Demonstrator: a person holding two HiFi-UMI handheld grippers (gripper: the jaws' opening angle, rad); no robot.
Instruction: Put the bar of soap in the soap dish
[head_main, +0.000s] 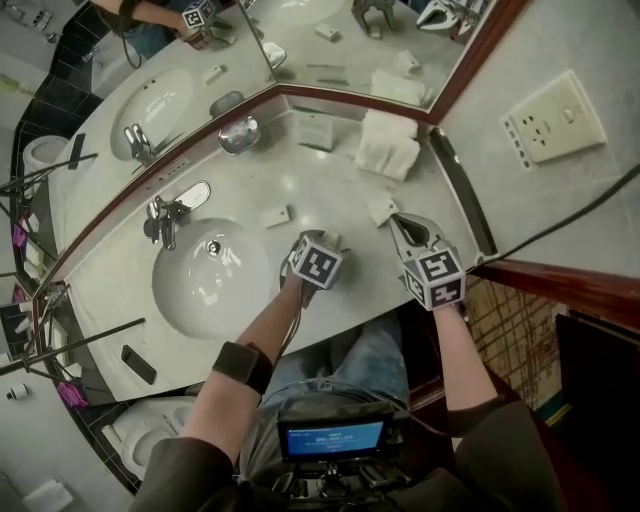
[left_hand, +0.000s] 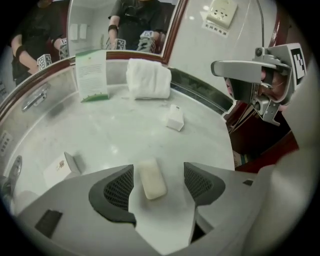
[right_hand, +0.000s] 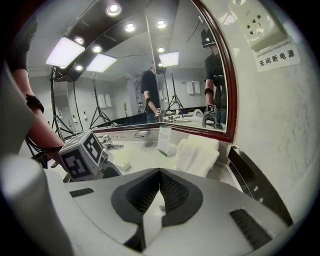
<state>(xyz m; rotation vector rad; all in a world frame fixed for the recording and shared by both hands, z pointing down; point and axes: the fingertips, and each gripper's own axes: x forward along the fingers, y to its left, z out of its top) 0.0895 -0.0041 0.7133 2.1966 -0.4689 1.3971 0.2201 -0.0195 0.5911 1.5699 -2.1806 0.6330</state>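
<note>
The bar of soap (left_hand: 152, 180) lies flat on the pale surface (left_hand: 125, 135), right between the jaws of the left tongs (left_hand: 159, 171). These stand wide apart, with a gap on each side of the bar, so nothing is gripped yet. The bar's long axis runs nearly along the line the tongs point, leaning a little to one side, so closing the jaws would pinch it across its narrow width. That looks like the right approach, though the lean may turn the bar slightly as the pads meet it.

The right tongs (right_hand: 160, 175) hang off to the right with their jaws pressed together and nothing between them; the left hand is clearly the nearer one. The shiny dish (head_main: 238, 135) by the mirror corner, probably the soap dish, sits well away towards the back left.
</note>
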